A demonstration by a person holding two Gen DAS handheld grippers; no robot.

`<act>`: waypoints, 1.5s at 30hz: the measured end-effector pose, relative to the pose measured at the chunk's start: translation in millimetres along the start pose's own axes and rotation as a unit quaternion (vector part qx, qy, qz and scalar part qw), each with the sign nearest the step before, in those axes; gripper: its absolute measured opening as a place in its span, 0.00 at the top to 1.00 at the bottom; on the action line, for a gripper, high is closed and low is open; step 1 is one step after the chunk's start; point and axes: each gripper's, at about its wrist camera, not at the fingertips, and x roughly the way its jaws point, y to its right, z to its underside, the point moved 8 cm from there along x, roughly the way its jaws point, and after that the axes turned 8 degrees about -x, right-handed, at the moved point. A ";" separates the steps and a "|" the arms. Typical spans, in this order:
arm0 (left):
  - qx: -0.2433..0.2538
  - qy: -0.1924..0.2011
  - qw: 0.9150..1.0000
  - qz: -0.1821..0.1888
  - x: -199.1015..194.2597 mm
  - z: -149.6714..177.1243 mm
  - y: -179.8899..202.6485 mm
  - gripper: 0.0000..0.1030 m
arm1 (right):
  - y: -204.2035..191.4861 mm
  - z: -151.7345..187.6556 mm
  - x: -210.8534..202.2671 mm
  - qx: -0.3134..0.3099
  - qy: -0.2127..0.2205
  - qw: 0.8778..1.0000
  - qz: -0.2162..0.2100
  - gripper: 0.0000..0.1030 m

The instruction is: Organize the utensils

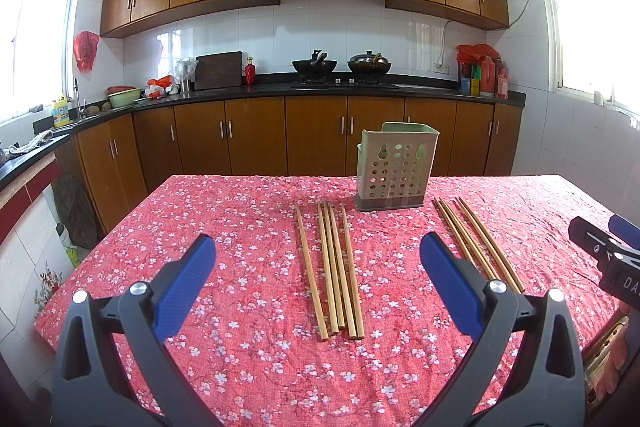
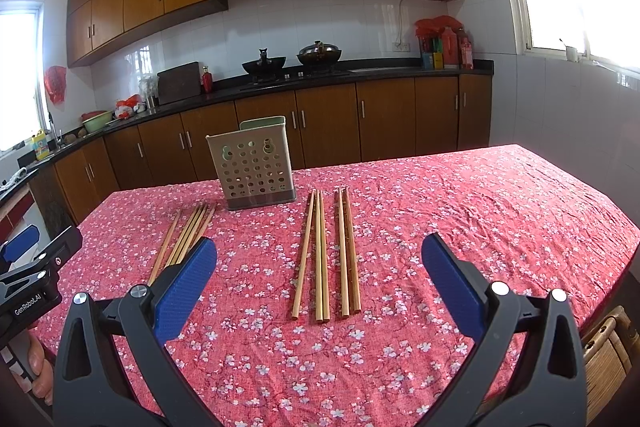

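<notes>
Several wooden chopsticks lie on the red floral tablecloth in two groups. The left group (image 1: 336,267) lies ahead of my left gripper (image 1: 318,259), which is open and empty above the near table. The right group (image 2: 328,255) lies ahead of my right gripper (image 2: 319,261), also open and empty. A beige perforated utensil holder (image 1: 394,169) stands upright behind the chopsticks; it also shows in the right wrist view (image 2: 254,165). The right group also shows in the left wrist view (image 1: 476,239), the left group in the right wrist view (image 2: 184,239).
The table (image 2: 500,211) is covered by the floral cloth. A bamboo chair (image 2: 604,351) stands at its near right edge. Kitchen counter (image 1: 280,91) with woks and cabinets runs behind. The right gripper's body (image 1: 604,251) shows at the left view's right edge.
</notes>
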 end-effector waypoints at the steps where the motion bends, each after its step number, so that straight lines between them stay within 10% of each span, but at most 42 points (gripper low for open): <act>1: 0.000 0.000 1.000 0.000 0.0 0.0 0.0 0.04 | 0.2 -0.1 0.2 0.000 0.000 1.000 0.000 0.02; 29: -0.007 -0.008 1.000 -0.002 2.3 1.3 -2.1 0.04 | 0.4 5.6 0.4 0.003 -0.009 1.000 0.000 0.02; 39: -0.049 -0.089 0.994 -0.035 43.4 24.5 -40.2 0.04 | 36.5 36.1 59.7 0.055 -0.120 0.991 0.008 0.02; 45: -0.083 -0.131 0.987 -0.044 71.9 29.3 -64.9 0.04 | 53.4 41.2 104.3 0.085 -0.180 0.980 -0.009 0.40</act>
